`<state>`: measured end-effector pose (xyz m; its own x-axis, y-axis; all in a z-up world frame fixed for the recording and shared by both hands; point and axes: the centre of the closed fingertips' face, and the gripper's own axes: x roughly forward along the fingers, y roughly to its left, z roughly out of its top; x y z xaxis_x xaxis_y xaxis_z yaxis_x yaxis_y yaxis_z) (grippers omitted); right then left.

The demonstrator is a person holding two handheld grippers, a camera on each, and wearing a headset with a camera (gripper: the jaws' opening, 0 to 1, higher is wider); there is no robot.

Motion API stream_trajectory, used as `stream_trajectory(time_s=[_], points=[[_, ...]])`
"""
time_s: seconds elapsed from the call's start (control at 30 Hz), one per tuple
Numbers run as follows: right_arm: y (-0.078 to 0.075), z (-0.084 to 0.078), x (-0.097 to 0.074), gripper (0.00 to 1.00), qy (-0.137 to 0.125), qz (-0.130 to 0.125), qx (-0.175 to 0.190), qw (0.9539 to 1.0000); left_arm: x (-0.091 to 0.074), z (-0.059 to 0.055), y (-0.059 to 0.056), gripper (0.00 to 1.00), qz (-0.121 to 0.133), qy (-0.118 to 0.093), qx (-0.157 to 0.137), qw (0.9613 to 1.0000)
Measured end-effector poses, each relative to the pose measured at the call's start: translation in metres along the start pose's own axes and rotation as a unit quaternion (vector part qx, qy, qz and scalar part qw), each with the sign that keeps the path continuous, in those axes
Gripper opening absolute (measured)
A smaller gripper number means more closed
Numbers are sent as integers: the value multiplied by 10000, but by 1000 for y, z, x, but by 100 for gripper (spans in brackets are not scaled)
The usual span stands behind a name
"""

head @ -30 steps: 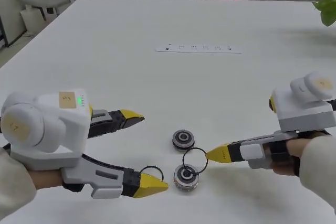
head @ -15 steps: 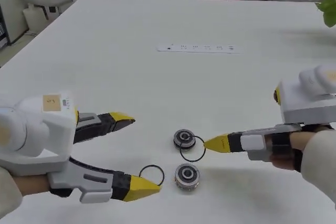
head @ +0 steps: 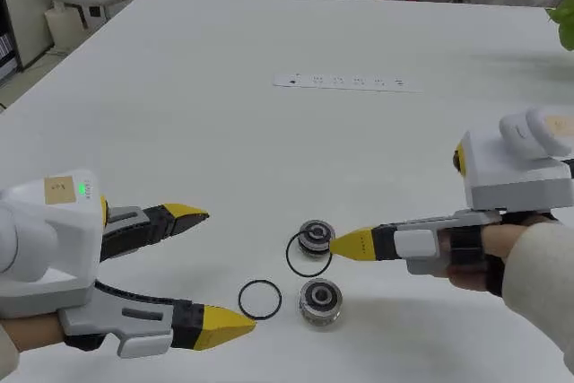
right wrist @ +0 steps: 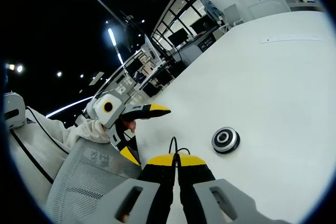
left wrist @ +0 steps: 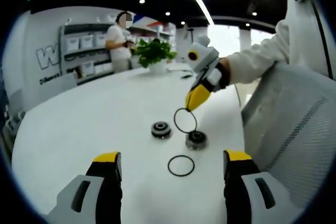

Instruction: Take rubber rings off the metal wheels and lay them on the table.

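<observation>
Two rings to log. The first ring [head: 260, 299] lies flat on the table [head: 269, 132], just beside the near wheel [head: 320, 300] and just ahead of my left gripper [head: 211, 268], whose jaws stand wide apart with nothing in them. The second ring [head: 308, 255] hangs from my right gripper [head: 345, 244], jaws pinched tight on its upper edge; it dangles in front of the far wheel [head: 316, 235]. I can't tell whether its low edge touches the table. Step in hand, by my read: laying this second ring down. The next move calls for carrying it to bare table apart from both wheels and the first ring, lowering until it rests flat, then parting the jaws so it drops free without snagging a tip. Whether either wheel carries another ring is too small to tell.
</observation>
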<state>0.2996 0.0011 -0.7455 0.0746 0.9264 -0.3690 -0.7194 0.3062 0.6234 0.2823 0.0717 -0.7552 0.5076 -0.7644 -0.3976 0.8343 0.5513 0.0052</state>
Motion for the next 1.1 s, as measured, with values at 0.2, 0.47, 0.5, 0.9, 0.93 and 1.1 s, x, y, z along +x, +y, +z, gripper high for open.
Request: stream_trajectory(time_s=[0.2,0.47,0.5,0.9,0.93,1.1], points=[[8,-2,9,0,104,68,-105,9999,1,-1,-2,81,-32,24,60,10000],[11,-8,18,0,318,98,-244,9991,0,0,-3,82,-34,-3,42,10000],[12,-8,19,0,330,102,-249,9991,0,0,-3,82,-36,-3,41,10000],[8,-19,34,0,660,-1,-461,9968,2,-2,-6,83,-114,24,50,9999],[7,-19,35,0,672,-28,-485,9966,2,-2,-6,84,-119,26,50,9999],[5,-21,43,0,762,-97,-576,9954,2,-2,-8,84,-133,44,54,9999]])
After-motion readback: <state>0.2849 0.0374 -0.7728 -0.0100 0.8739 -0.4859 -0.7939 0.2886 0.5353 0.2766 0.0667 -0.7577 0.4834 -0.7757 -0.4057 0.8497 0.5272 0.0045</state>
